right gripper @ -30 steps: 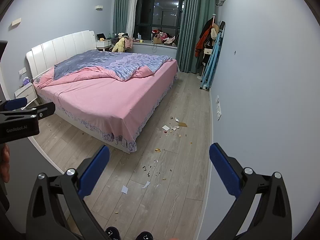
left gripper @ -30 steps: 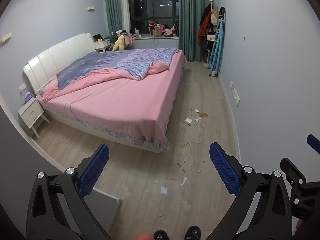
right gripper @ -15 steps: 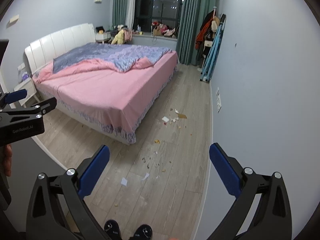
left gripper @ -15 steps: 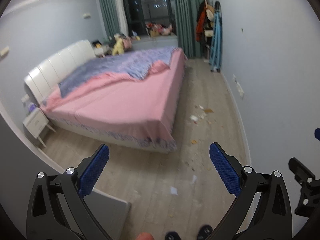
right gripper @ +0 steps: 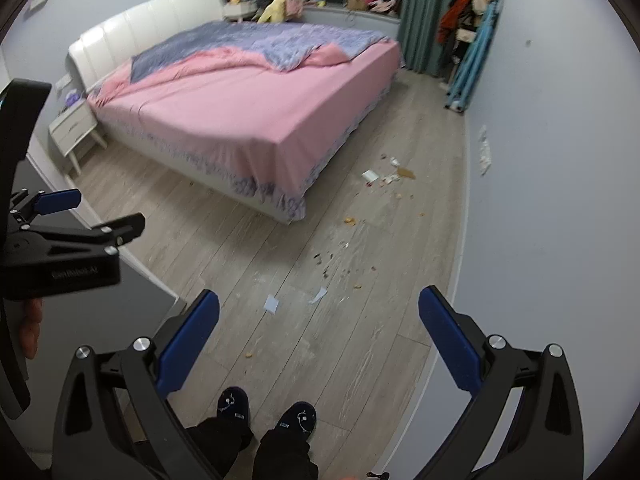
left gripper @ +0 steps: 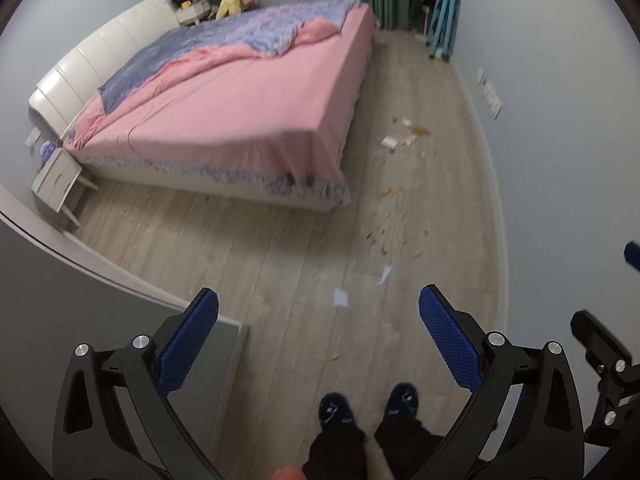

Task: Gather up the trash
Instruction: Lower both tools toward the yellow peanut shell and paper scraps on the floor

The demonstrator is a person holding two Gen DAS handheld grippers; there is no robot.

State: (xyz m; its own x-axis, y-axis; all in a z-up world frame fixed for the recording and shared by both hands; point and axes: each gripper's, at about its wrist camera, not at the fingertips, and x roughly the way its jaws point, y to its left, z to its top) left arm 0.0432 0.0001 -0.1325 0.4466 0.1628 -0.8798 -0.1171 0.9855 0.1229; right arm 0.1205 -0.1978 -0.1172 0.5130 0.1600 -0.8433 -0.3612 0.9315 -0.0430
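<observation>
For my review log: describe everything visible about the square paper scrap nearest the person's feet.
The square paper scrap is small, thin and pale bluish-white, lying flat on the wooden floor. It sits ahead of the slippered feet, apart from a torn white strip to its right. Nothing touches it; both grippers are open, well above it.

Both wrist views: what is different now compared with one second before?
Both cameras have tipped down toward the floor: the person's slippers now show fully and the window has slid out of the top. The left gripper and right gripper stay open and empty. The paper scraps lie unmoved.
</observation>
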